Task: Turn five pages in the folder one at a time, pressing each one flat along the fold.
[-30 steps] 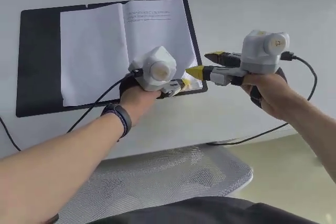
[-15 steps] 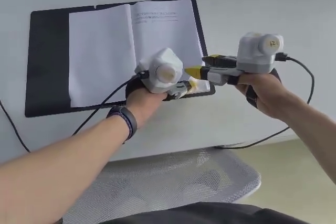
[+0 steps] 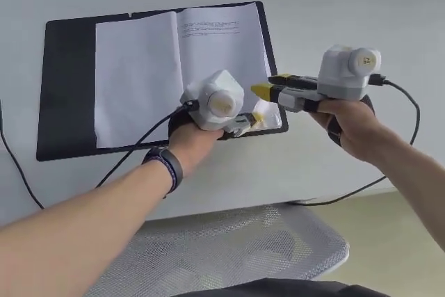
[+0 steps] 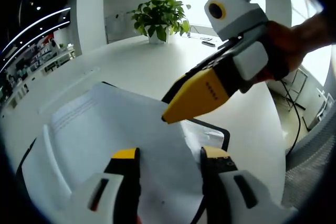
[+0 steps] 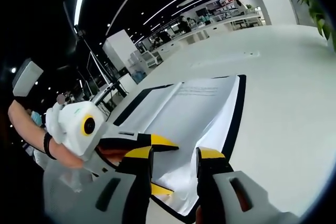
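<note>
Left tongs (image 4: pixel 170 156) and right tongs (image 5: pixel 174 156), both spread, sit close together at a corner of the open folder (image 3: pixel 69 88).

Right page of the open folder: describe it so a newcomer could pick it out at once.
On the white workbench lies an open black folder showing two white pages. The right page has the left gripper and the right gripper at its lower right corner. Unlike the blank left page, it carries a few printed lines at its top.

A white tabletop (image 3: pixel 348 5) carries the open black folder (image 3: pixel 69 88) by its near edge; a potted plant (image 4: pixel 160 17) stands far off.
</note>
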Motion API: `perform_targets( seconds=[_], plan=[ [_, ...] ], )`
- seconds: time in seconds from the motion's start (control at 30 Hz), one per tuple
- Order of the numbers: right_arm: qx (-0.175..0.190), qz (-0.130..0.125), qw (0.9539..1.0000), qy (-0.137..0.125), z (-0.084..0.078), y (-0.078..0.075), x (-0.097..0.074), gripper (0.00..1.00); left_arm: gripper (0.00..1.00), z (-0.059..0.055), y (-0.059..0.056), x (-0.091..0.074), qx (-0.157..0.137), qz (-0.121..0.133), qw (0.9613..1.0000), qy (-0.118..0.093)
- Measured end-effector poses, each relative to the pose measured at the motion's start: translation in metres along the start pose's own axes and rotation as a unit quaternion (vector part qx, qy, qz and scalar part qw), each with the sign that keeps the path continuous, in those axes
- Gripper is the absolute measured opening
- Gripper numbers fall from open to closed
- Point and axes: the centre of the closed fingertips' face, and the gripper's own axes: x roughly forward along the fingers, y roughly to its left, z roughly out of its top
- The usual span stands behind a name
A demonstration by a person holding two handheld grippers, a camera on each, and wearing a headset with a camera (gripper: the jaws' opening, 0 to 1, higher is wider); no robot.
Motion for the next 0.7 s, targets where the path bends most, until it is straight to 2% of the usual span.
perform_targets(
  seconds=[0.27,0.5,0.7],
  plan=[
    [-0.009,0.008,0.9999,-0.005,0.0040,0.0061,-0.0030,0.31,0.45,-0.0002,0.0003,0.0002,-0.001,0.001,1.0000,0.000],
    [-0.005,0.015,0.9999,-0.005,0.0055,0.0042,-0.0018,0.29,0.45,-0.0021,0.0016,0.0017,-0.001,0.000,1.0000,0.001],
    [0.029,0.032,0.9990,-0.013,0.0075,-0.0009,0.0016,0.23,0.45,-0.0016,0.0011,0.0014,-0.002,-0.002,1.0000,0.001]
  ],
)
